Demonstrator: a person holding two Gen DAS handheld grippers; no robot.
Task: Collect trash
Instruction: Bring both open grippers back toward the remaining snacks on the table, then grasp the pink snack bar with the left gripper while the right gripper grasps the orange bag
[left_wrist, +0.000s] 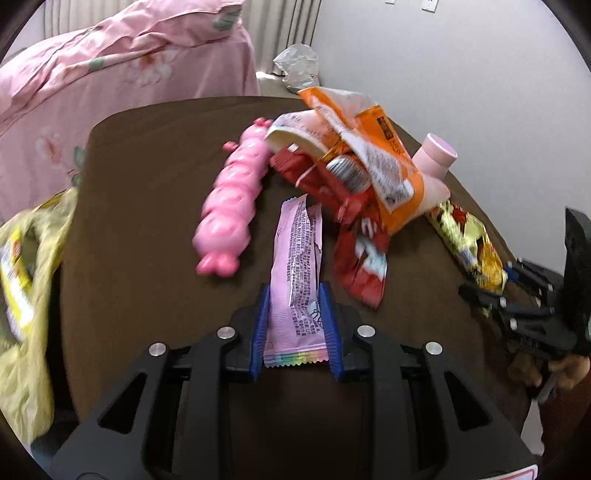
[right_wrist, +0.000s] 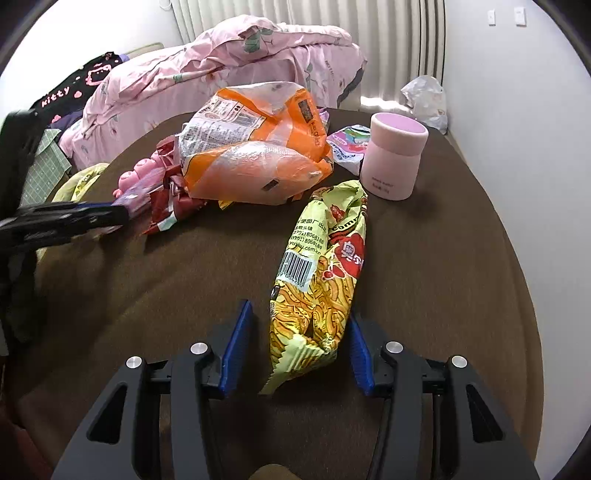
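Left claw: its blue ribbed pads sit against both long edges of the pale purple printed plastic wrapper, clamped on it near the rainbow-striped end.
Purple wrapper: lies lengthwise on the brown cloth-covered bench, running away from the claw toward the wrapper pile.
Right claw: fingers apart, straddling the near end of the yellow-green crinkled noodle snack packet; the right pad is just beside the packet, the left pad stands clear of it.
Noodle packet: flat on the bench, barcode up, its far end near the pink cylindrical matte canister.
Left of the purple wrapper: a glossy pink segmented plastic toy lying on the bench, just beside it.
Right of the purple wrapper: a crumpled red foil wrapper, partly under a large orange and clear plastic bag.
Behind the canister: a small white wrapper with coloured print.
Bench edge, left: a pale yellow plastic bag hanging beside it.
Beyond the bench: a bed with a pink flowered quilt, and a crumpled white plastic bag on the floor by the wall.
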